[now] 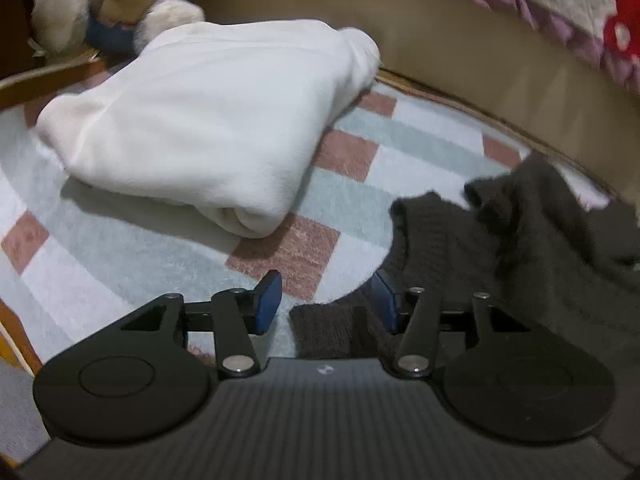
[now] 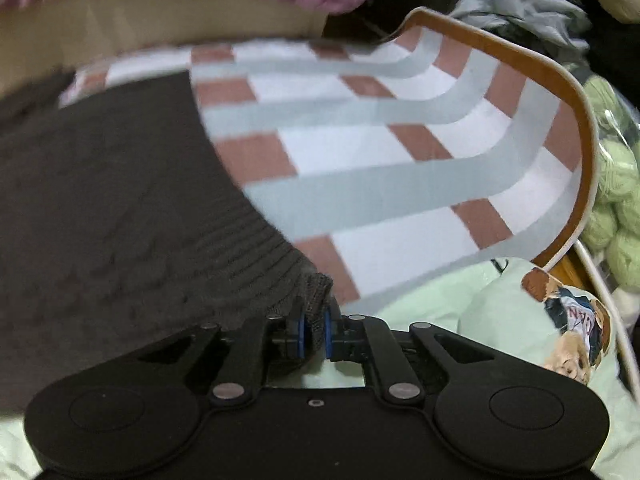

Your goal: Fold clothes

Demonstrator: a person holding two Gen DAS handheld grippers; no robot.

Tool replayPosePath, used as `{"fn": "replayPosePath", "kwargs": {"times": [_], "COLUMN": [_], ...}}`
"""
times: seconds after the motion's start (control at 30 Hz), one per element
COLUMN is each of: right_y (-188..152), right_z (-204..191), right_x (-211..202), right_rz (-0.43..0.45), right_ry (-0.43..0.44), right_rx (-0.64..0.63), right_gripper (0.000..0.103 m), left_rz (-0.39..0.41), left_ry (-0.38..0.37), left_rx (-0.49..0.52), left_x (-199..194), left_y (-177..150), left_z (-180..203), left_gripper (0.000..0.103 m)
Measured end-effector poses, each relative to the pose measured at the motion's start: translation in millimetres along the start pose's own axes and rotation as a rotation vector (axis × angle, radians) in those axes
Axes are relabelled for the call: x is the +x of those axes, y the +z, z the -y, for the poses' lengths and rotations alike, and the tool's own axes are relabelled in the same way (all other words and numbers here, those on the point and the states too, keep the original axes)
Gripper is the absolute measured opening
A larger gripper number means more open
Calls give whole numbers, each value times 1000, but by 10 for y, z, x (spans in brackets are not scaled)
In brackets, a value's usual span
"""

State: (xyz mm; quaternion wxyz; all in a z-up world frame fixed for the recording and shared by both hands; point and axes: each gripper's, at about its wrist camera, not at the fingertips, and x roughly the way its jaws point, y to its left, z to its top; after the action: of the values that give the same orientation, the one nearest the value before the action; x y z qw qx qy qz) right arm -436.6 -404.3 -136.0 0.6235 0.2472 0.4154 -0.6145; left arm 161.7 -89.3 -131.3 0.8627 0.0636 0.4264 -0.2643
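Note:
A dark grey knitted sweater (image 1: 500, 248) lies crumpled on the checked rug (image 1: 160, 248) at the right of the left wrist view. My left gripper (image 1: 326, 300) stands open at its near edge, the right blue pad over the knit, nothing held between the pads. In the right wrist view the same sweater (image 2: 100, 200) spreads over the left half, and my right gripper (image 2: 315, 330) is shut on its ribbed hem corner. A folded white garment (image 1: 200, 120) rests on the rug farther back in the left wrist view.
The rug (image 2: 380, 152) has a brown border (image 2: 560, 80). A bed base (image 1: 460, 48) with purple-frilled bedding runs behind. A stuffed toy (image 1: 120, 0) sits at the far left. Pale green cloth with a bear print (image 2: 568, 320) and green yarn (image 2: 616, 184) lie at right.

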Motion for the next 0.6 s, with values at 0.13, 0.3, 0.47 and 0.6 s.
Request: {"fn": "replayPosePath", "kwargs": {"times": [0.13, 0.3, 0.47, 0.6], "right_y": [227, 660, 1056, 1373], "right_z": [10, -416, -1571, -2496], "right_x": [-233, -673, -959, -1189], "right_rz": [42, 198, 228, 247], "right_ry": [-22, 190, 533, 805], "right_rx": [83, 56, -223, -450], "right_gripper": [38, 46, 46, 46], "left_rz": [-51, -86, -60, -22], "left_ry": [34, 70, -2, 8], "left_rx": [15, 40, -67, -7], "left_x": [160, 241, 301, 374], "left_y": [-59, -118, -110, -157], "left_z": [46, 67, 21, 179], "left_gripper": [56, 60, 63, 81]}}
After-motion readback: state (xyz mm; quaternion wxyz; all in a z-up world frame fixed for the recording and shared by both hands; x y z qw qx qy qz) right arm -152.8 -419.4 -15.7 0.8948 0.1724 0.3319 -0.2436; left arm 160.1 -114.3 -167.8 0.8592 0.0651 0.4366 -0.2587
